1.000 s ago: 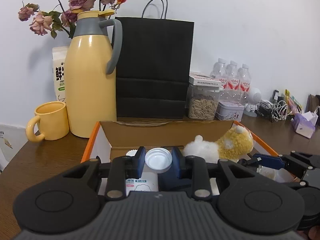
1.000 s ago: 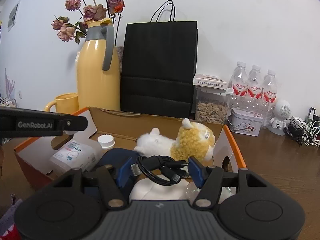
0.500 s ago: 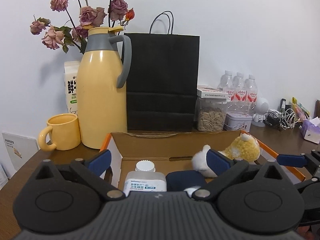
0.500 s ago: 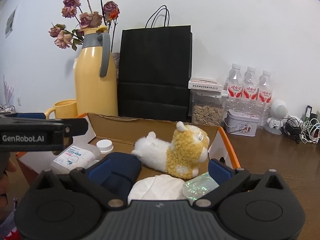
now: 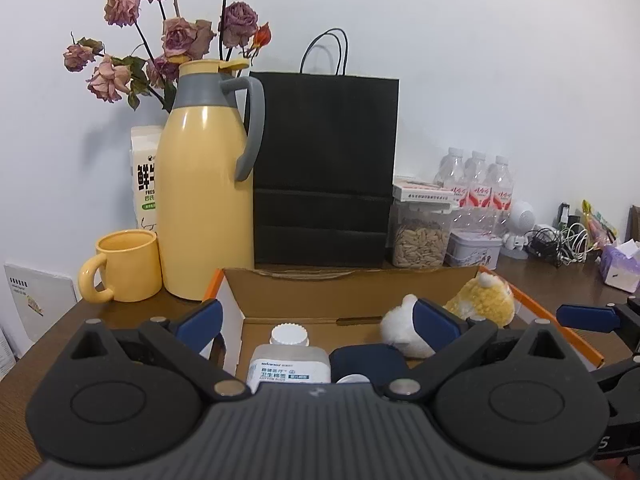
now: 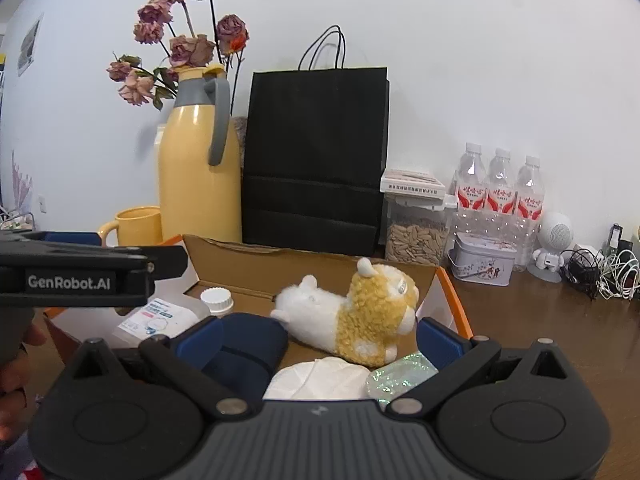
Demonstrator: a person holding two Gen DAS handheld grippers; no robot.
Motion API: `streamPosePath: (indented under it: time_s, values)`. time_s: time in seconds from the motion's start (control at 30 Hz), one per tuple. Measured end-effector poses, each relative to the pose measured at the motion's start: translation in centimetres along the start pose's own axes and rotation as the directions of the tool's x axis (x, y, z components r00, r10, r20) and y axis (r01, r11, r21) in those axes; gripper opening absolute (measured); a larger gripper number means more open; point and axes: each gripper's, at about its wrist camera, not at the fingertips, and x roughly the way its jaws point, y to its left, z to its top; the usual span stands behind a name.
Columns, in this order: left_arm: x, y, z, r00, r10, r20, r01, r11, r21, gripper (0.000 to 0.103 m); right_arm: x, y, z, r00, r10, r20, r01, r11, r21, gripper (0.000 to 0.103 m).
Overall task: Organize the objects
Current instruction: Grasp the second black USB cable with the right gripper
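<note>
Brown cardboard box with orange edges (image 6: 312, 268) sits open on the dark wooden table (image 6: 540, 320), and the things for tidying lie inside it. Both grippers have just been opening: the left gripper (image 5: 316, 318) has its blue fingers spread wide with nothing between them, and the right gripper (image 6: 316, 334) is wide too and holds nothing. If the left gripper drops straight down, its finger could catch the box's thin white side flap and bend it or push the whole box. If either one swings up and forward, it might bump the tall yellow jug with the grey handle (image 5: 208, 184), which looks easy to tip. The soft white and yellow plush animal (image 6: 356, 312) lies on its side in the middle of the box. A clear plastic bottle with a white cap (image 5: 289, 356) lies at the left, touching a dark blue pouch (image 6: 248, 344). A white round pad (image 6: 320, 376) and a shiny clear wrapper (image 6: 400, 372) rest at the near edge
</note>
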Motion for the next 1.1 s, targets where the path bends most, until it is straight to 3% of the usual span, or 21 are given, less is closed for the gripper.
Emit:
streamPosePath:
  time_s: [0.43, 1.1]
  values:
    - [-4.6, -0.5, 1.0, 0.998, -0.046, 0.034, 0.046, 0.999, -0.002, 0.103, -3.9, 0.6, 0.8, 0.998, 0.025, 0.05, -0.024, 0.999, -0.035, 0.103]
    - [-14.0, 1.8, -1.4, 1.0, 0.001, -0.031, -0.001, 1.0, 0.001, 0.103, -12.6, -0.1, -3.7, 0.999, 0.02, -0.05, -0.021, 0.999, -0.024, 0.103]
